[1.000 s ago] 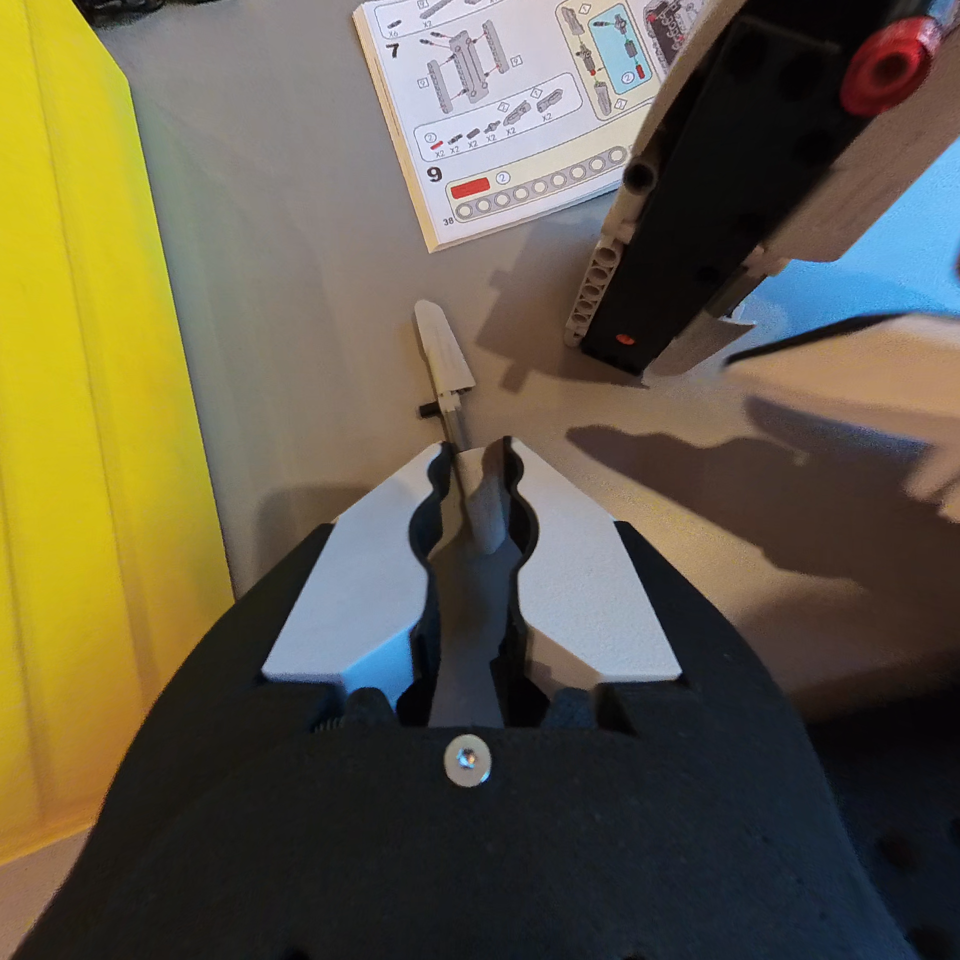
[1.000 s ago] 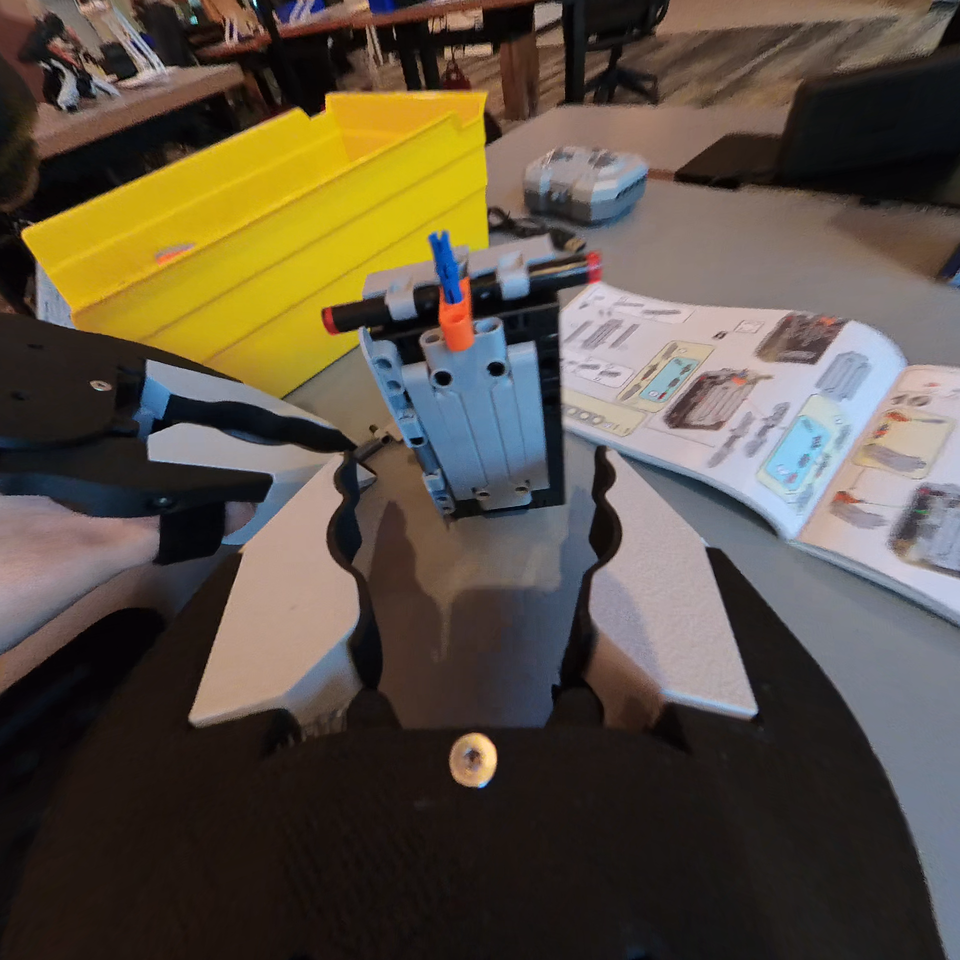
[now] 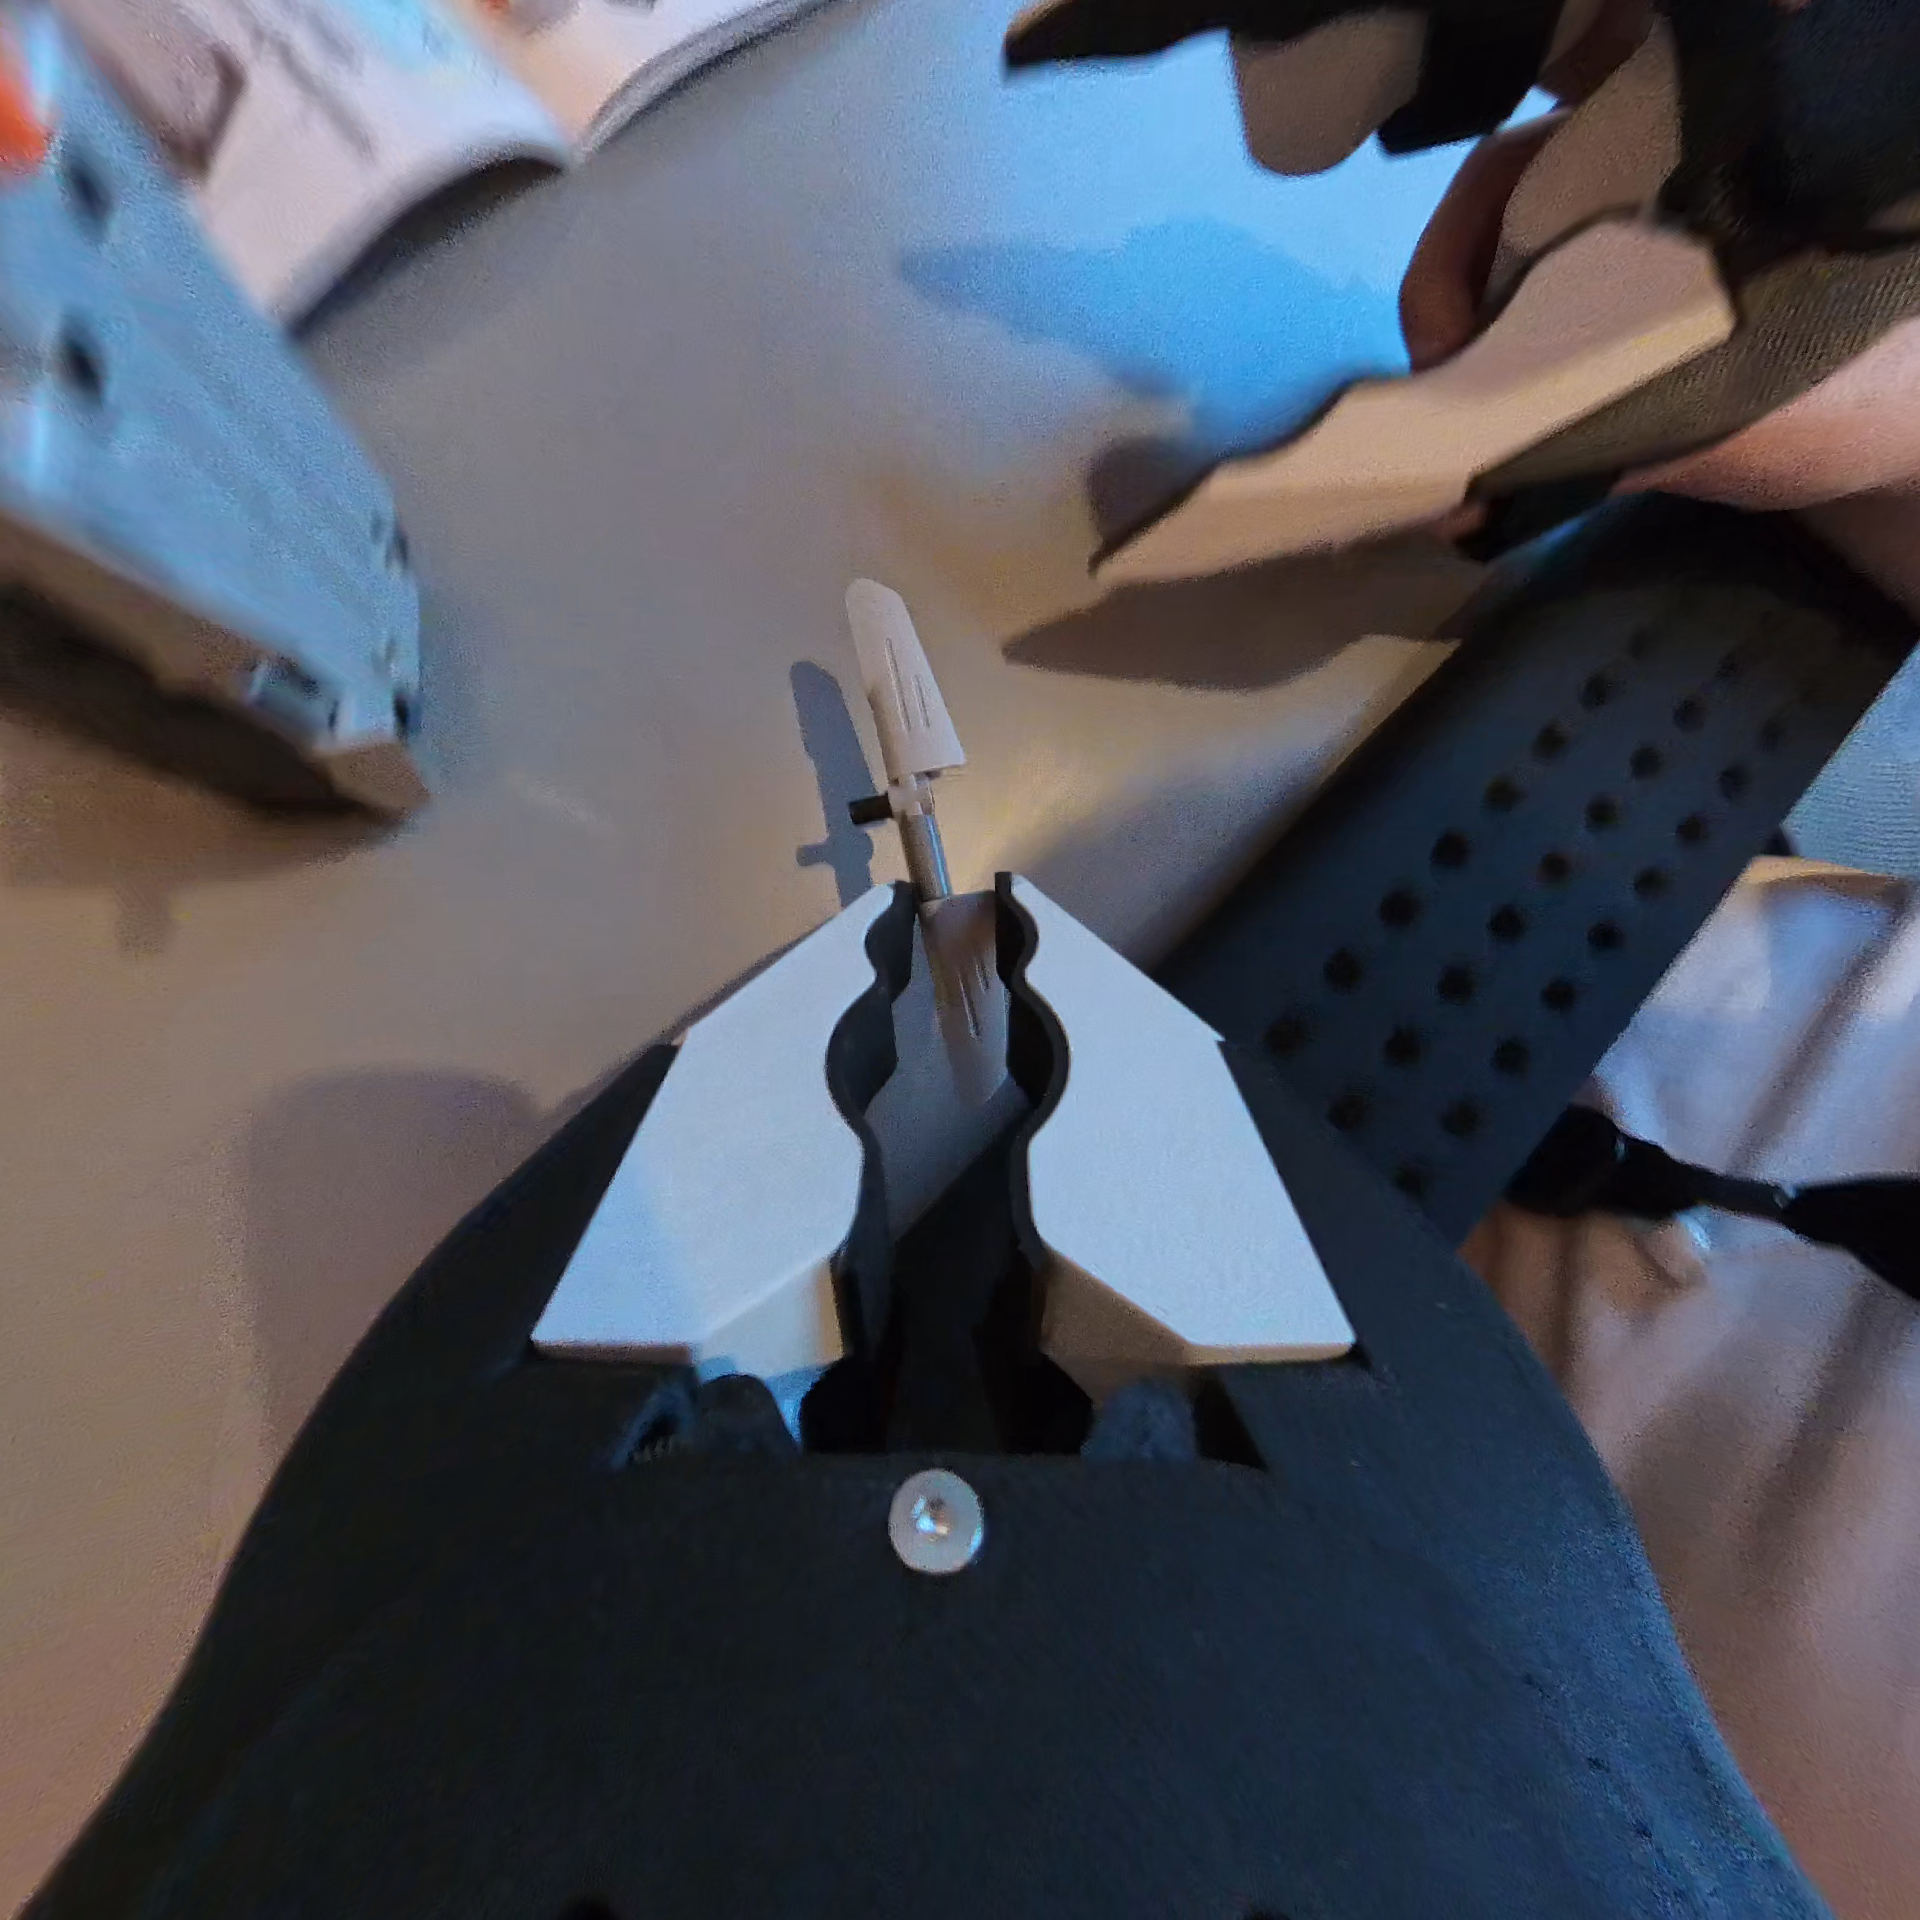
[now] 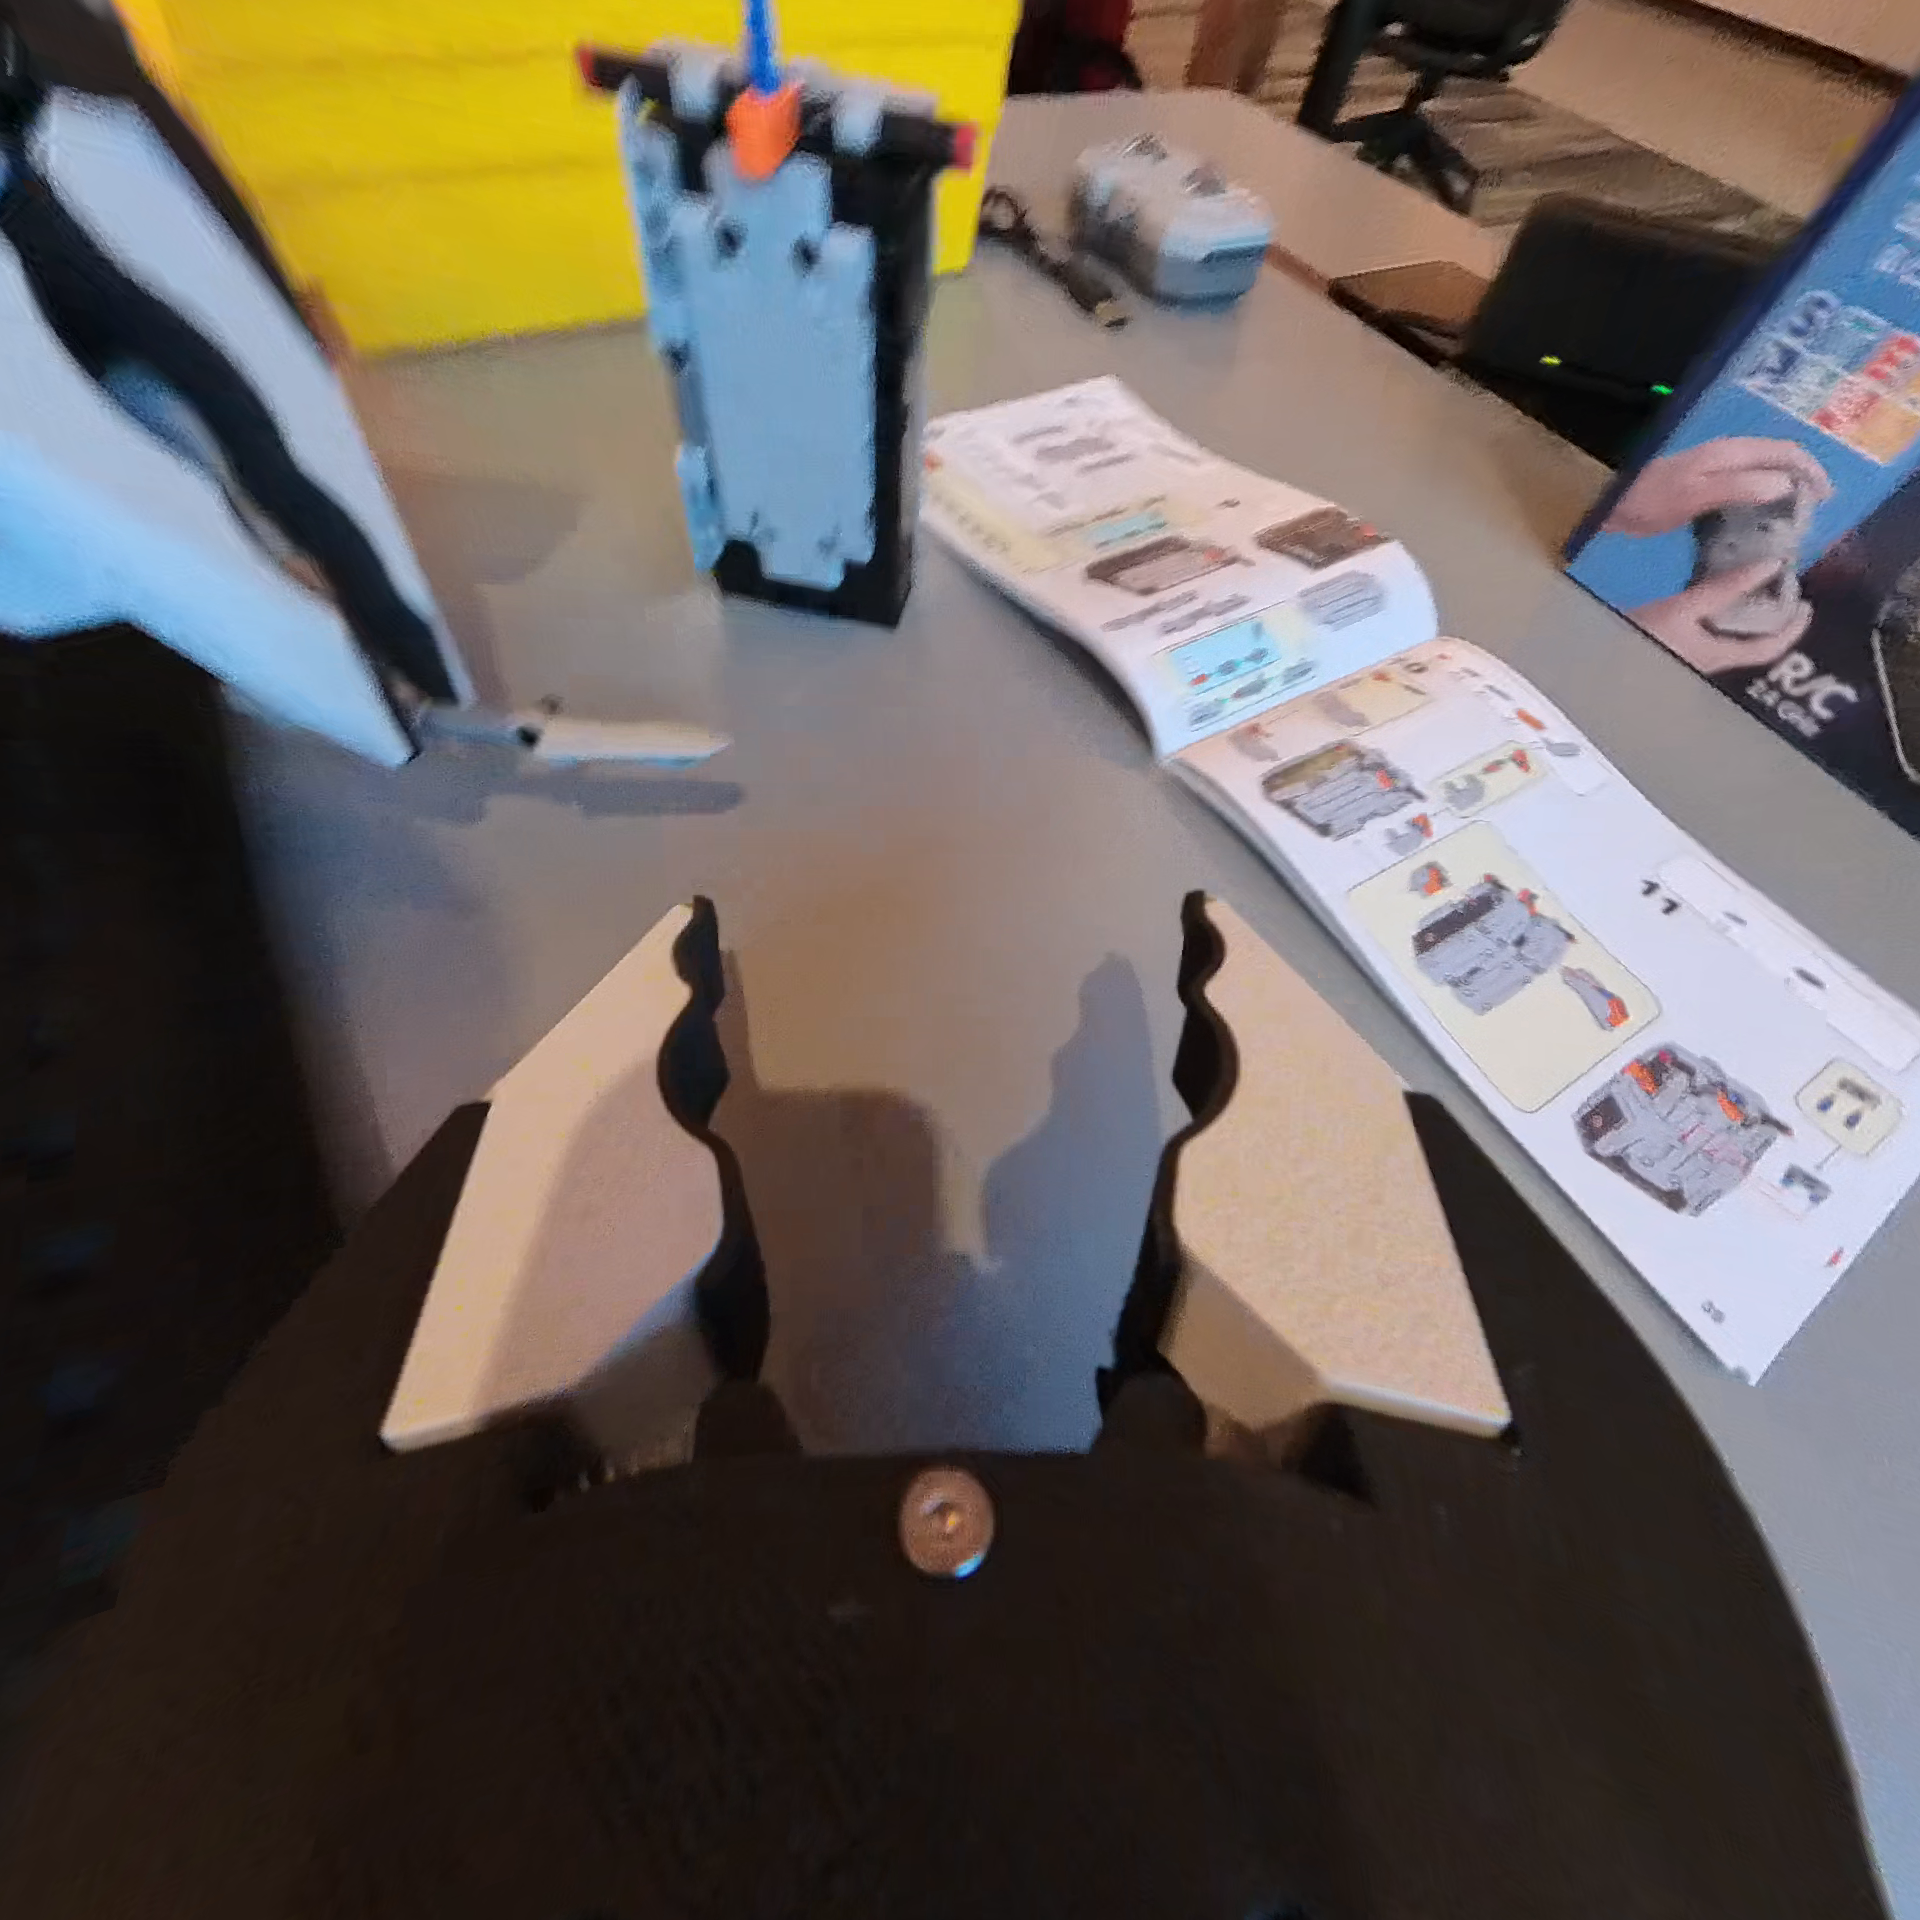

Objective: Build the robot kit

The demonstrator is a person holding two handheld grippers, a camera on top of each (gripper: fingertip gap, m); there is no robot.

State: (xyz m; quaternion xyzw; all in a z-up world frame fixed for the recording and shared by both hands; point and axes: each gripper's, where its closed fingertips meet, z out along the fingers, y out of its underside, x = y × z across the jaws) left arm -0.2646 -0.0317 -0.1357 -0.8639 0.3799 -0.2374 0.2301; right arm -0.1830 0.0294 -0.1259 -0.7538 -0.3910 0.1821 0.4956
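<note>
My left gripper (image 3: pixel 951 894) is shut on a small pale grey blade-shaped part on a thin axle (image 3: pixel 904 707); the blade tip sticks out past the fingertips, low over the grey table (image 3: pixel 644 520). In the right wrist view the left gripper (image 4: pixel 416 727) shows at the left, holding the part (image 4: pixel 613 740) level just above the table. My right gripper (image 4: pixel 940 914) is open and empty over bare table. A grey and black brick assembly (image 4: pixel 790 343) with an orange and blue pin on top stands upright beyond it. It shows blurred at the left of the left wrist view (image 3: pixel 187 468).
An open instruction booklet (image 4: pixel 1351 810) lies right of the assembly. A yellow bin (image 4: pixel 468 156) stands behind it. A grey device (image 4: pixel 1174 218) with a cable lies at the back. A blue box (image 4: pixel 1787 416) stands at the far right. The right gripper (image 3: pixel 1351 447) and a hand show in the left wrist view.
The assembly was between my right fingers; now it stands on the table, with the right gripper drawn back. My left gripper has swung lower and to the right, still holding the part.
</note>
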